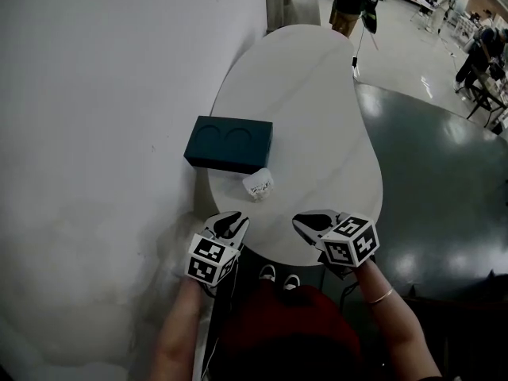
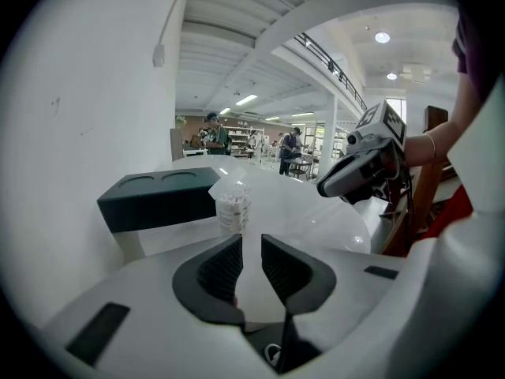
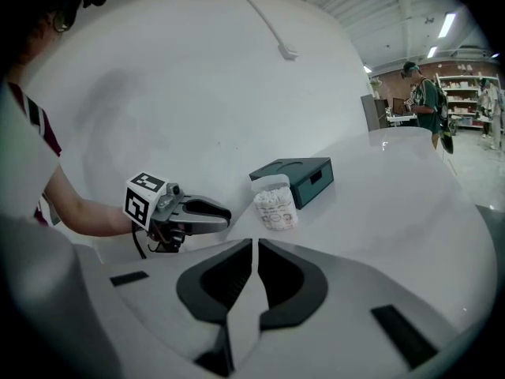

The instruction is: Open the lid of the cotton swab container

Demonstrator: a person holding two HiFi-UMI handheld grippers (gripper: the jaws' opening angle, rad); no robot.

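The small clear cotton swab container point(image 1: 259, 185) stands on the white table point(image 1: 317, 109), just in front of a dark teal box point(image 1: 228, 143). It is packed with white swabs point(image 2: 232, 208), and its clear lid looks tipped up at the top point(image 3: 272, 183). My left gripper point(image 1: 232, 221) hovers at the table's near edge, a short way before the container. Its jaws stand a narrow gap apart with nothing between them point(image 2: 252, 247). My right gripper point(image 1: 305, 221) is level with it to the right, shut and empty point(image 3: 255, 251). Neither gripper touches the container.
A white wall point(image 1: 95, 133) runs along the table's left side, close behind the teal box point(image 2: 154, 200). Dark glossy floor point(image 1: 444, 181) lies to the right. People and shelving stand far behind. The holder's lap and shoes point(image 1: 278, 276) are below the near edge.
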